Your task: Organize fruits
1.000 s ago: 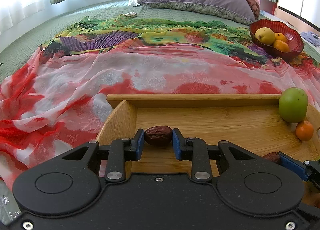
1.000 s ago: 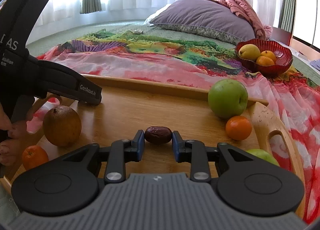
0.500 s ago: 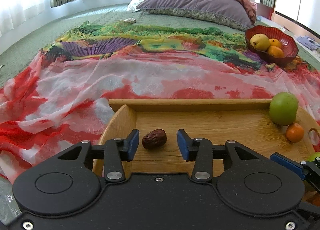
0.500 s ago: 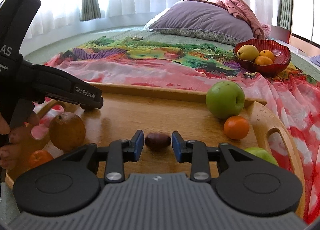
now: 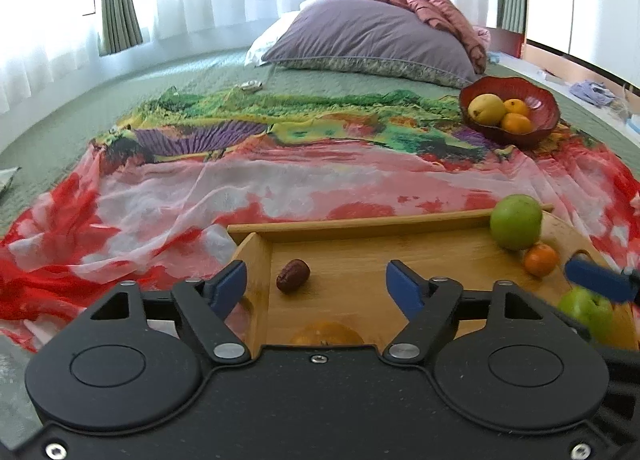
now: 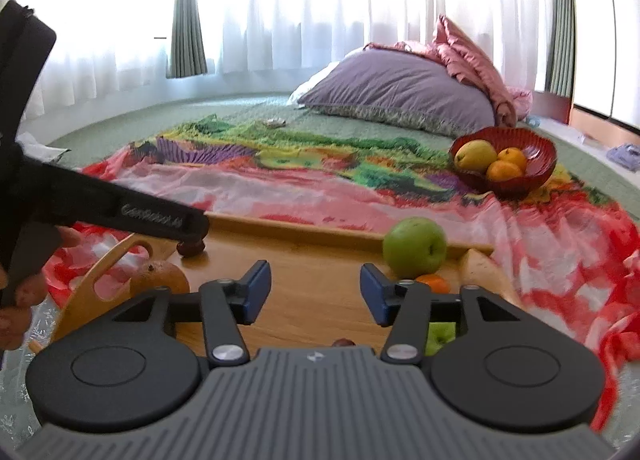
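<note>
A wooden tray [image 5: 360,226] lies on the bed and holds the fruit. A dark red date [image 5: 293,270] lies loose in its far left corner, just beyond my open left gripper [image 5: 316,286]. My right gripper [image 6: 310,294] is open and empty above the tray [image 6: 320,312]; another date [image 6: 344,342] peeks out under its body. A big green apple [image 6: 414,247], a small orange [image 6: 434,283], a second green apple [image 6: 440,336] and a brown pear [image 6: 160,278] sit on the tray. The left gripper's arm [image 6: 100,208] reaches over the first date [image 6: 191,249].
A red bowl [image 6: 538,164] with a yellow pear and two oranges stands at the far right on a colourful scarf [image 5: 240,180]. A purple pillow [image 5: 368,44] lies at the bed's head. My hand [image 6: 24,292] shows at the left.
Both grippers opened and let go of their dates, then drew back and up. The left date now lies free in the tray's corner; the right date lies under the right gripper.
</note>
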A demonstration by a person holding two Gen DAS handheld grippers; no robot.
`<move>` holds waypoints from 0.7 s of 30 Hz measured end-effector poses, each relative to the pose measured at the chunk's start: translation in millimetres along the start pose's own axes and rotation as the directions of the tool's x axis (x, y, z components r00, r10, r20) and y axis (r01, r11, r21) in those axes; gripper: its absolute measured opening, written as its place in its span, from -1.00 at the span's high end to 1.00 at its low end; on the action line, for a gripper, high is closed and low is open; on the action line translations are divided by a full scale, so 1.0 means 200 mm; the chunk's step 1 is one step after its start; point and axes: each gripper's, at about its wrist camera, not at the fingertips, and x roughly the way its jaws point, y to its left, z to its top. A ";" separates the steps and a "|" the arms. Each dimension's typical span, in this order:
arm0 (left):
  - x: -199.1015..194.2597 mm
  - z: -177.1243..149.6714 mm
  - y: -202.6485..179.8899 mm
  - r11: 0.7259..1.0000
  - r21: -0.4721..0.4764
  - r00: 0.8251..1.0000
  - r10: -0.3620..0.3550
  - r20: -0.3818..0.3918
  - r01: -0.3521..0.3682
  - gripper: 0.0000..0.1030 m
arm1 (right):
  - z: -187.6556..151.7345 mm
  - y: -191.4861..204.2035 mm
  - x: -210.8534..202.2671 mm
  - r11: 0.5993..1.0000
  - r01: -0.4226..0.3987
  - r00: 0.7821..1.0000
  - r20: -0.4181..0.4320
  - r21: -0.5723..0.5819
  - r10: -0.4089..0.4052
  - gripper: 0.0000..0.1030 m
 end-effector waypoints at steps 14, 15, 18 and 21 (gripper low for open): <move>-0.37 -0.13 -0.08 0.999 0.004 0.997 -0.043 0.066 0.043 -0.76 | 0.00 -0.10 -0.28 0.999 0.025 0.996 0.089 -0.034 -0.022 -0.68; -0.39 -0.14 -0.09 0.999 0.000 0.996 -0.050 0.070 0.050 -0.77 | -0.01 -0.10 -0.30 0.999 0.025 0.995 0.093 -0.034 -0.021 -0.69; -0.46 -0.19 -0.10 0.998 -0.007 0.995 -0.060 0.083 0.061 -0.77 | -0.02 -0.11 -0.35 0.999 0.023 0.995 0.100 -0.034 -0.019 -0.72; -0.52 -0.25 -0.12 0.998 -0.010 0.994 -0.056 0.096 0.058 -0.79 | -0.05 -0.12 -0.40 0.999 0.022 0.994 0.108 -0.029 -0.018 -0.73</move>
